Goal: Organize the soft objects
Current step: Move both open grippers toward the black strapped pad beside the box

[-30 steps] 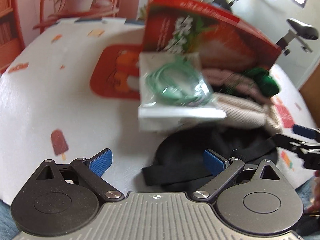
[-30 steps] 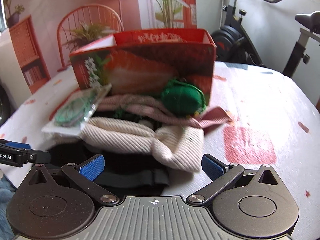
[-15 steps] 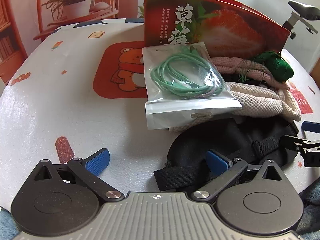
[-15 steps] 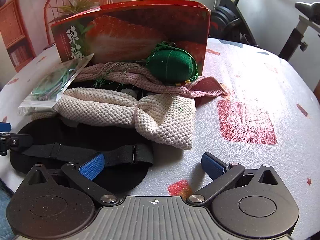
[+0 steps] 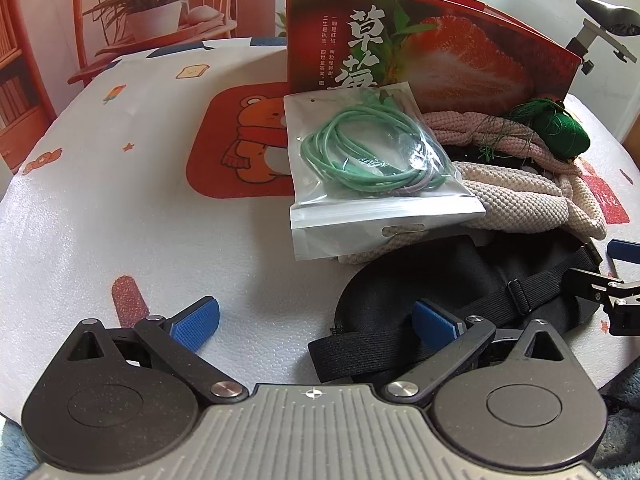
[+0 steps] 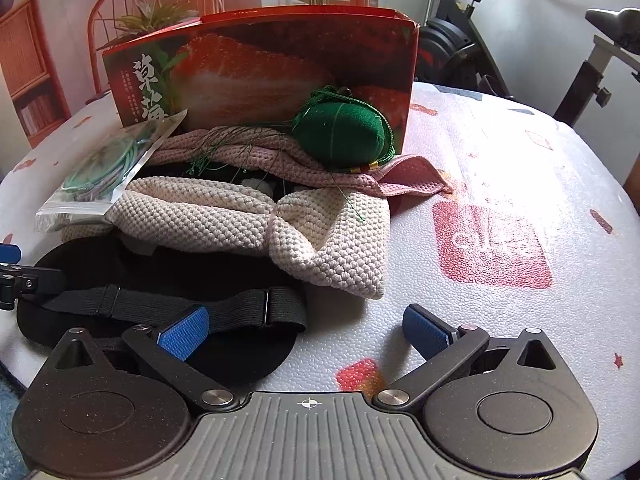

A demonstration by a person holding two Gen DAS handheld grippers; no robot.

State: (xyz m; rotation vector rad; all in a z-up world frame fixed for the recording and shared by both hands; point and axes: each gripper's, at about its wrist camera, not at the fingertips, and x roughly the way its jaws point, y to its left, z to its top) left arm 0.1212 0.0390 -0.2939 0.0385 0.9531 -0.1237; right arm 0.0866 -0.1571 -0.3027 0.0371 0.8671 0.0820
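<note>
Status: nothing sorted yet, as far as we can judge. Whole pile sits on the table in front of the red strawberry box, none of it visibly inside.

Pile, front to back:
- black eye mask nearest us, strap lying across it
- cream knit cloth overlapping the mask's far edge
- pink knit cloth behind that, against the box
- green tasselled pouch resting on the pink cloth, touching the box wall
- clear bag of green cord leaning on the cream cloth and the box front

Left gripper: jaws wide, holding nothing, one pad over bare table, the other over the mask's strap end. Right gripper: jaws wide, empty, one pad over the mask, the other over bare table. Both hover at the near edge of the pile.

Left to do: all five items. We judge the mask the likely first pick, being closest to both.

Can't tell:
- box interior, hidden from both views
- dark stuff between the pink and cream cloths, something white in there too, unreadable
- how much of the mask runs under the cream cloth
- whether the pads touch the mask or float above it
</note>
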